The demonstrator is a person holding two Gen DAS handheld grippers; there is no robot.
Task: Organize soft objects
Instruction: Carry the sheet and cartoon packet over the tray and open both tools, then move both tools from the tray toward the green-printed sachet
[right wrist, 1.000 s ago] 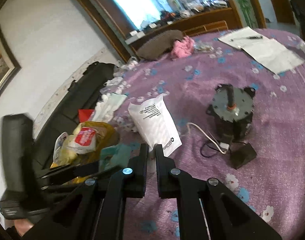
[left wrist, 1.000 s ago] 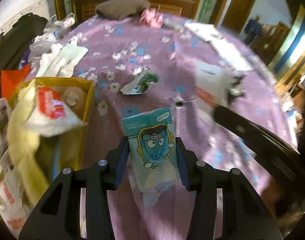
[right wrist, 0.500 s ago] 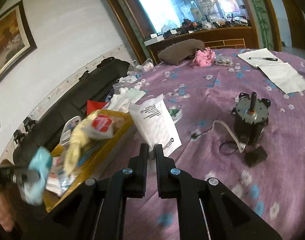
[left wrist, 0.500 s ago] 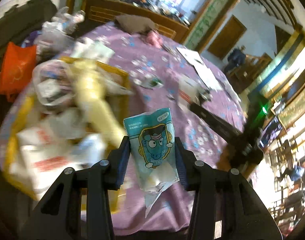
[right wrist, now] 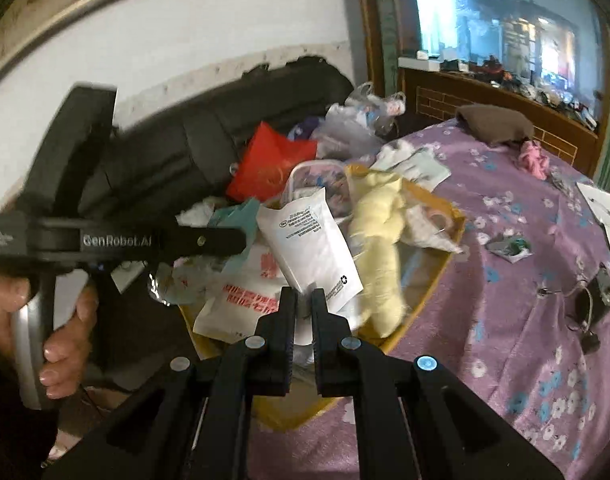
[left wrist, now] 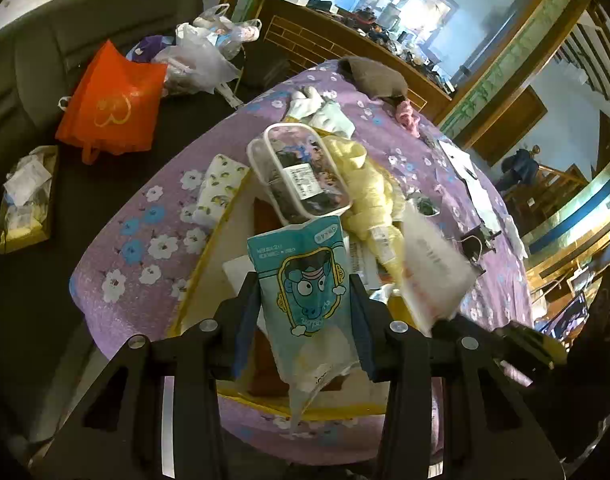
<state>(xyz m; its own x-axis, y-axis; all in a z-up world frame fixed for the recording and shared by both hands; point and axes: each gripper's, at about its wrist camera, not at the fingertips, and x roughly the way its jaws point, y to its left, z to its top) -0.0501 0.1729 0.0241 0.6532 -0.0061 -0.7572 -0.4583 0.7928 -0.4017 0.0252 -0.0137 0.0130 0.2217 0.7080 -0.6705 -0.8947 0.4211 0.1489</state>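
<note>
**A:** So, going left to right: the left hand-held gripper (left wrist: pixel 305 312) has its two fingers clamped on the sides of a teal packet (left wrist: pixel 307 300) with a blue cartoon face on it. The packet hangs upright over the yellow box (left wrist: pixel 193 276) on the purple flowered table (left wrist: pixel 145 248).

**B:** What's in the box?

**A:** A clear plastic tub (left wrist: pixel 299 176) lying tilted on top, a pale yellow soft toy (left wrist: pixel 371 192) just beside it to the right, and some white bags underneath. A small lemon-print pack (left wrist: pixel 221 188) sits on the cloth against the box's left wall.

**B:** And the other side?

**A:** The right hand-held gripper (right wrist: pixel 303 312) is almost fully closed, just a thin gap showing, and it's pinching the bottom edge of a white pouch (right wrist: pixel 313 248) with black print. That pouch stands up over the same box, touching the yellow toy. In the left camera it's a blur.

**B:** Anything further right?

**A:** A brown cloth (right wrist: pixel 493 124), a pink fluffy thing (right wrist: pixel 533 158) and a small motor with a cord (right wrist: pixel 601 288), all well apart from the box.
</note>
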